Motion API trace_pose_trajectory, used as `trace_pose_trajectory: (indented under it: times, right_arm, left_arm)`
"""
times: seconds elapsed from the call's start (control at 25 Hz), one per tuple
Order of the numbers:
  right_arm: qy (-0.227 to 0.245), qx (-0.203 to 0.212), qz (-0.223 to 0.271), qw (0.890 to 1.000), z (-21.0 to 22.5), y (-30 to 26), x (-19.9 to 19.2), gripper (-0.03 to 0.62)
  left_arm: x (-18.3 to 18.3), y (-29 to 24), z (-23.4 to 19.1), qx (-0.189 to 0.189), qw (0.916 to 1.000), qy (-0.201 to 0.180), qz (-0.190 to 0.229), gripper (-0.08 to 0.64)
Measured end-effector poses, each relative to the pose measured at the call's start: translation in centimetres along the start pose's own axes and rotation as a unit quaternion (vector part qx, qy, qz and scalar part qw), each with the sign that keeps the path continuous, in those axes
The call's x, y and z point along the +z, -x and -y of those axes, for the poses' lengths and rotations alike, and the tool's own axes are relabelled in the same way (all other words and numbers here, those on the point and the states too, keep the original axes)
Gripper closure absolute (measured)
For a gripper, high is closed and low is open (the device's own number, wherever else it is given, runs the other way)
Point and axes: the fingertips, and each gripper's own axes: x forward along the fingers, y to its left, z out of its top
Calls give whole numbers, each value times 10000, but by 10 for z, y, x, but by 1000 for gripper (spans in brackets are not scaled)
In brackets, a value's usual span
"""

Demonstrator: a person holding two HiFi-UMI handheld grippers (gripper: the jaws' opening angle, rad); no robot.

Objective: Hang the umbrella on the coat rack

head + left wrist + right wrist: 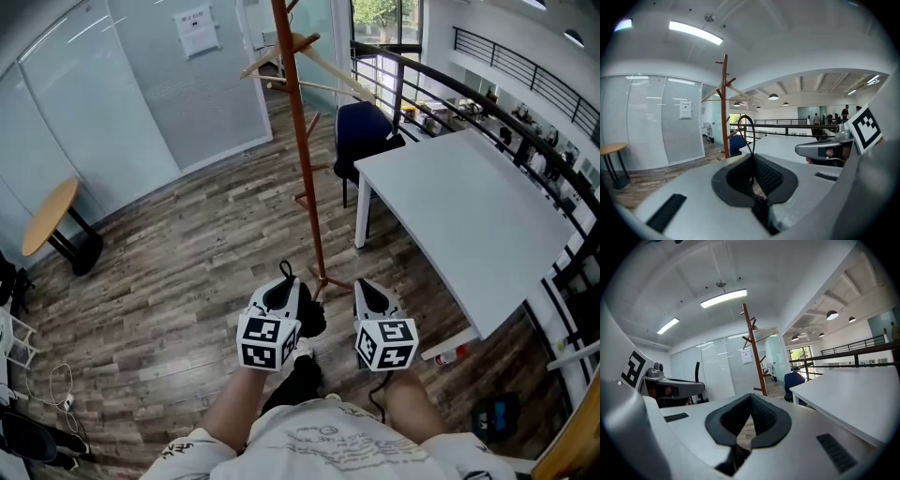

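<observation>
standing with two claws held low, side by side, close to the body, both aimed forward. left claw (pixel 284 284) squeezed shut on a thin black umbrella loop (pixel 752 140), gripped right at the tips, with the loop poking up out of them and bending over in a curl. rest of the umbrella hard to pick out from the dark shapes under that claw. right claw (pixel 364 285) shut too, tips touching, holding nothing, with only a bit of wood floor (pixel 187 262) peeking through the hole behind the tips. just to the right of the left claw, near it but apart.

straight ahead, with its foot on the floor between the two claw tips: a tall red-brown rack (pixel 302 141), upright, with short pegs poking out along the pole and a pale wooden hanger (pixel 262 62) near the top. umbrella loop not on any peg, low down by the foot of the rack, with the top pegs high above the left claw.

to the right of the right claw: a big white tabletop (pixel 469 216). past the rack, at the far end of the tabletop: a dark blue chair (pixel 361 131). far off to the left of the left claw: a small round wooden table (pixel 47 217) beside a frosted glass wall (pixel 178 84), with a sheet of paper (pixel 197 30) stuck on the glass. beyond the tabletop: a black railing (pixel 399 89).
</observation>
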Motion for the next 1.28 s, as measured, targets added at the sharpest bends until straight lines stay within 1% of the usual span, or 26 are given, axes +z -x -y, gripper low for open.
trace_pose_trajectory:
  times: [0.16, 0.4, 0.56, 0.68, 0.88, 1.08, 1.16, 1.28]
  right_arm:
    - [83, -71, 55, 9999, 7, -14, 9, 592]
    - [326, -75, 47, 9994, 8, -53, 19, 592]
    - [502, -47, 8, 9987, 9, -95, 33, 592]
    - [558, 14, 39, 9984, 8, -131, 47, 592]
    - [629, 98, 108, 9979, 3, -189, 76, 592]
    - [607, 116, 119, 9980, 0, -238, 93, 592]
    - [591, 104, 125, 9981, -1, -256, 98, 592]
    - [590, 75, 139, 9981, 1, -279, 102, 592]
  left_arm:
    - [8, -16, -8, -53, 9999, 5, 85, 554]
    - [14, -49, -32, -128, 9997, 93, 193, 554]
    - [22, -79, -60, -140, 9995, 202, 206, 554]
    - [32, -102, -84, -152, 9995, 169, 215, 554]
    - [64, -137, -124, -200, 9994, -68, 282, 554]
    - [105, -160, -164, -254, 9985, -308, 380, 554]
    - [124, -167, -175, -355, 9973, -474, 437, 554]
    - [151, -175, -182, -600, 9934, -837, 512, 554]
